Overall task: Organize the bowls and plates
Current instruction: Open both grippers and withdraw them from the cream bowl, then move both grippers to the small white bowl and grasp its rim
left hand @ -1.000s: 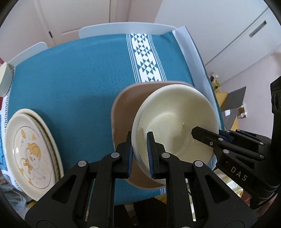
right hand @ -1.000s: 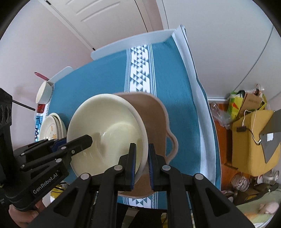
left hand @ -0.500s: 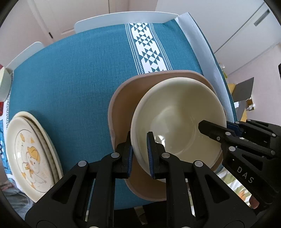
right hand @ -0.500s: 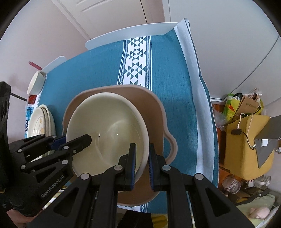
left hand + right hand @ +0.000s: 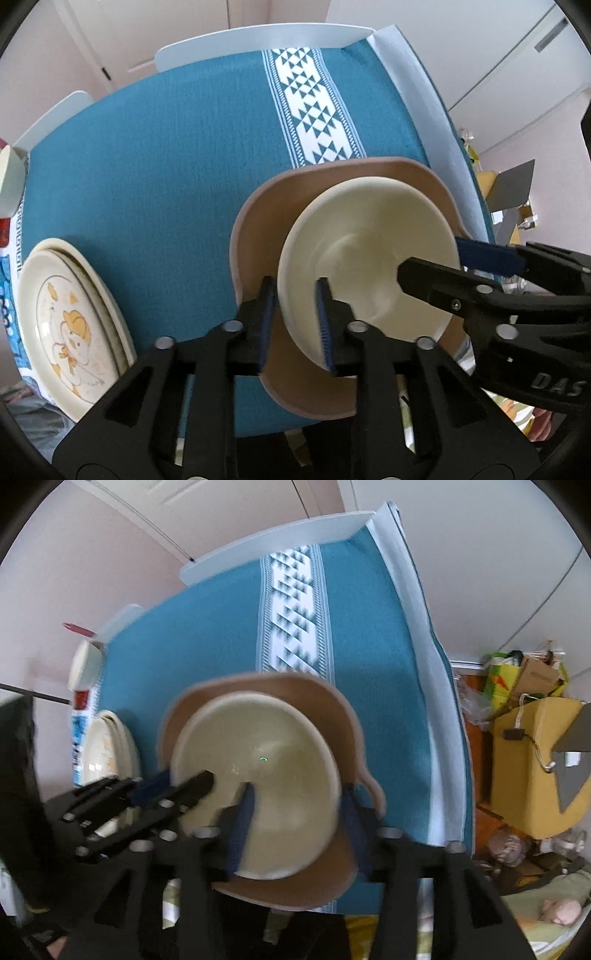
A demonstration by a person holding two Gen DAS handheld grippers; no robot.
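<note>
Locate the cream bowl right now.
The cream bowl sits inside the brown dish near the front right of the teal tablecloth, right of the duck plates in the left wrist view.

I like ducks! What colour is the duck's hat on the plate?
Orange-yellow, on the duck plate; left wrist view shows it best.

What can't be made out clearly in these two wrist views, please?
- Stacked plates: how many there are; left view shows only overlapping rims, and the right view blurs them.
- Tan dish: its base and near edge, hidden by the cream bowl and the left hand-held gripper.
- Right hand-held gripper: whether its pads touch the bowl's rim; right view is motion-blurred.
- White cup: cut off by the left view's edge.
</note>
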